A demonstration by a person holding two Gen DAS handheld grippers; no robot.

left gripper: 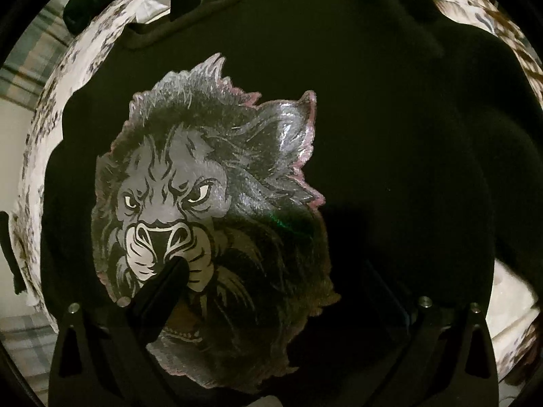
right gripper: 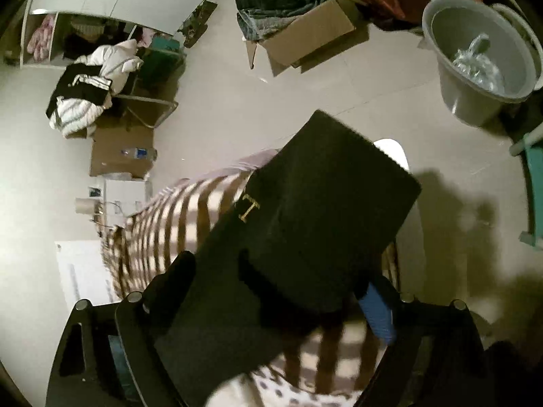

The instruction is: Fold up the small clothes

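A black T-shirt (left gripper: 373, 108) with a large grey lion-head print (left gripper: 190, 183) lies spread on a patterned bedcover (left gripper: 44, 142) and fills the left wrist view. My left gripper (left gripper: 271, 291) hovers over the lion print with its jaws wide apart and empty; only the left finger (left gripper: 163, 291) shows clearly, the right one is lost against the dark cloth. In the right wrist view a black piece of cloth (right gripper: 319, 217) with a small gold mark hangs across my right gripper (right gripper: 271, 305), which is closed on it. It is lifted above a brown-and-white checked cover (right gripper: 176, 224).
Past the bed edge the right wrist view shows the pale floor (right gripper: 237, 101), an open cardboard box of jeans (right gripper: 298, 30), a grey bucket (right gripper: 475, 64), a pile of clothes on a rack (right gripper: 95, 81) and a flat box with a bottle (right gripper: 125, 152).
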